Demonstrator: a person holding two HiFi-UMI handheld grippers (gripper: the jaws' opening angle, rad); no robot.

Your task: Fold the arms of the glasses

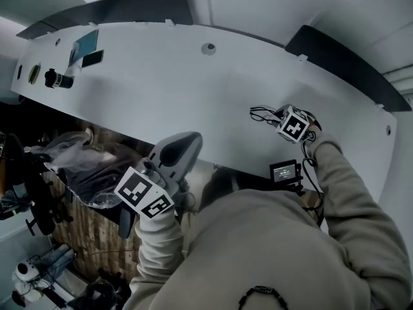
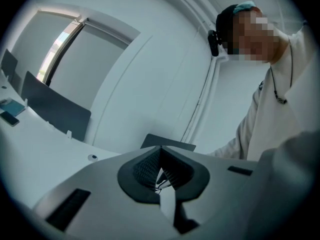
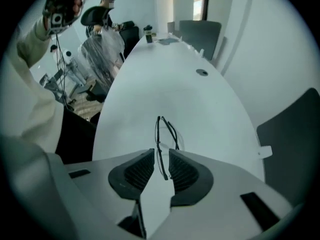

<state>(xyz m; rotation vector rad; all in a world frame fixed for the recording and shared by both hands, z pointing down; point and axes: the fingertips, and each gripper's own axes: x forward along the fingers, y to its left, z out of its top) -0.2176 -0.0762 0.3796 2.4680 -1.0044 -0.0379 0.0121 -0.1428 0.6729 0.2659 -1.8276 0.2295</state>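
The head view is showing the long white desk (image 1: 161,95) from above, with the glasses (image 1: 261,115) lying as a small tangle of thin dark wire close to its near edge, toward the right end. The right gripper (image 1: 287,121) is pointing steeply down just beside them, but its marker cube is covering the jaws. The right gripper view is supplying what is missing there. The right gripper (image 3: 161,159) is standing with its jaws partly open, and one slim arm of the glasses (image 3: 165,131) is running back between the ribbed pads with a gap on each side, so nothing is being clamped. The rest of the frame is resting on the desk (image 3: 200,109) just ahead of the fingertips. The left gripper (image 1: 184,144) is hovering at the desk's near edge, well apart from the glasses, and the head view is giving only its back. The left gripper view is showing the left gripper (image 2: 161,154) with its jaws closed together and holding nothing. It is looking nearly level across the desk (image 2: 40,144) toward the wall, with the person's sleeve (image 2: 240,139) at the right and no glasses in sight. Small items (image 1: 80,60) are sitting at the desk's far left corner.
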